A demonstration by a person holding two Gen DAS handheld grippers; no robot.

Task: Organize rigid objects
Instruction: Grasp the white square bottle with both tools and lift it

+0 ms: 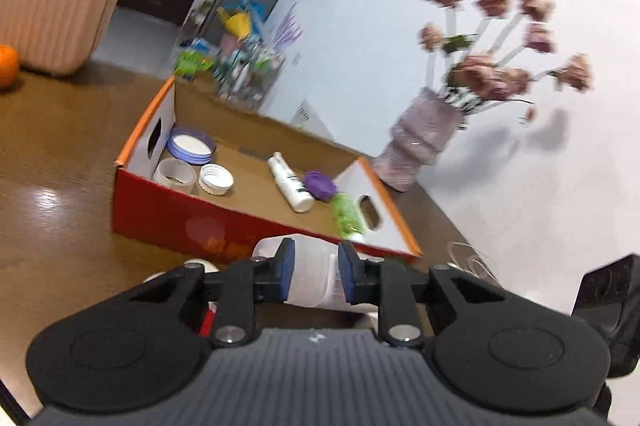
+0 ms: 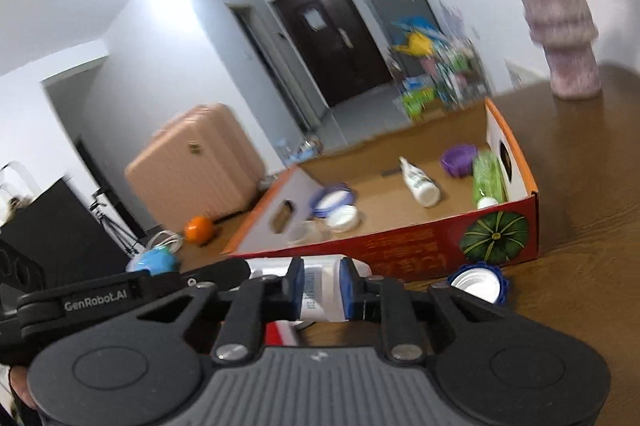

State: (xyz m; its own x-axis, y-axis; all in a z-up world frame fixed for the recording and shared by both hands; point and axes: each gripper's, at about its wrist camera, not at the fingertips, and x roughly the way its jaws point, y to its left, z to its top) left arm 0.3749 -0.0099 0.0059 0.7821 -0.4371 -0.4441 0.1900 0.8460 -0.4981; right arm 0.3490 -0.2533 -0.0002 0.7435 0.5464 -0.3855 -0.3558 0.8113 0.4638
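Both grippers grip one white plastic bottle (image 1: 310, 276) just in front of the red cardboard box (image 1: 168, 218). My left gripper (image 1: 314, 272) is shut on one end of it. My right gripper (image 2: 320, 290) is shut on the labelled part of the same bottle (image 2: 320, 286), and the left gripper's body (image 2: 120, 296) shows beside it. Inside the box (image 2: 420, 238) lie a white bottle (image 1: 290, 184), a purple cap (image 1: 318, 184), a green bottle (image 1: 346, 214), a white cap (image 1: 216, 178), a clear jar (image 1: 174, 174) and a blue-rimmed lid (image 1: 190, 146).
A blue-rimmed white lid (image 2: 478, 284) lies on the brown table right of my right gripper. A vase of pink flowers (image 1: 420, 142) stands behind the box's right end. An orange (image 2: 199, 229), a blue ball (image 2: 154, 262) and a pink suitcase (image 2: 192, 162) are to the left.
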